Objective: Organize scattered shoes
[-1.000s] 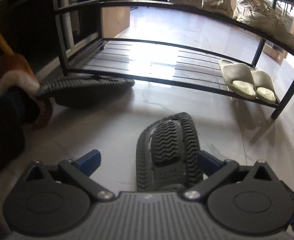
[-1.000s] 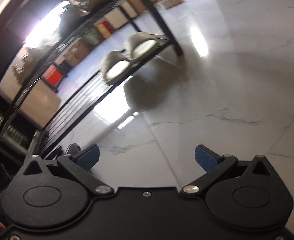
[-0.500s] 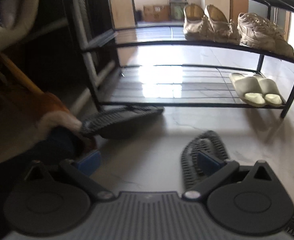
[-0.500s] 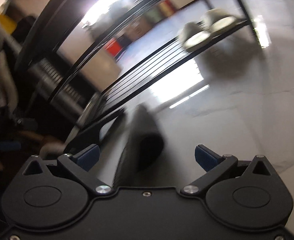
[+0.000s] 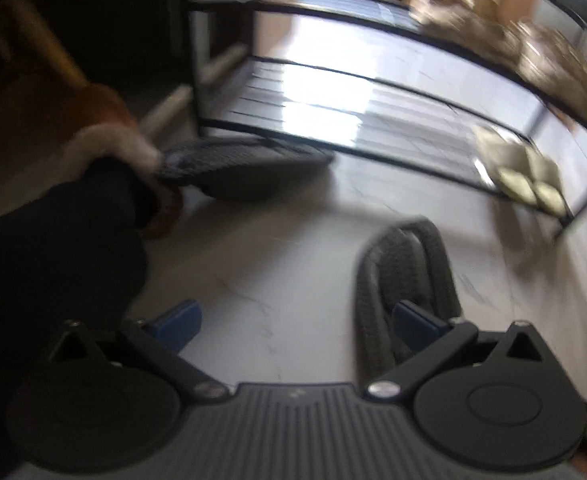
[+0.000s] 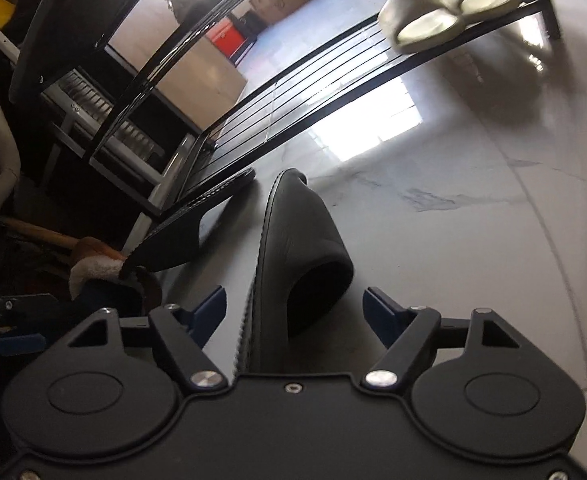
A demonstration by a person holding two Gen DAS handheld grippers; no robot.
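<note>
Two dark grey slippers lie on the pale floor in front of a black shoe rack (image 6: 277, 120). One slipper (image 6: 297, 256) lies on its side between the open fingers of my right gripper (image 6: 295, 314); I cannot tell if they touch it. In the blurred left wrist view it (image 5: 405, 276) sits by the right finger of my open left gripper (image 5: 295, 322). The other slipper (image 5: 237, 168) leans against the rack's bottom rail, also in the right wrist view (image 6: 189, 220).
A cream pair of slippers (image 6: 445, 8) sits on the rack's bottom shelf at the right end. Blurred light shoes (image 5: 533, 52) sit on the shelf above. A brown fur-lined boot (image 5: 105, 132) and dark clutter stand left of the rack.
My right gripper has moved down onto the nearer dark slipper, which now lies between its fingers. My left gripper has swung, blurring its view; the slipper is by its right finger.
</note>
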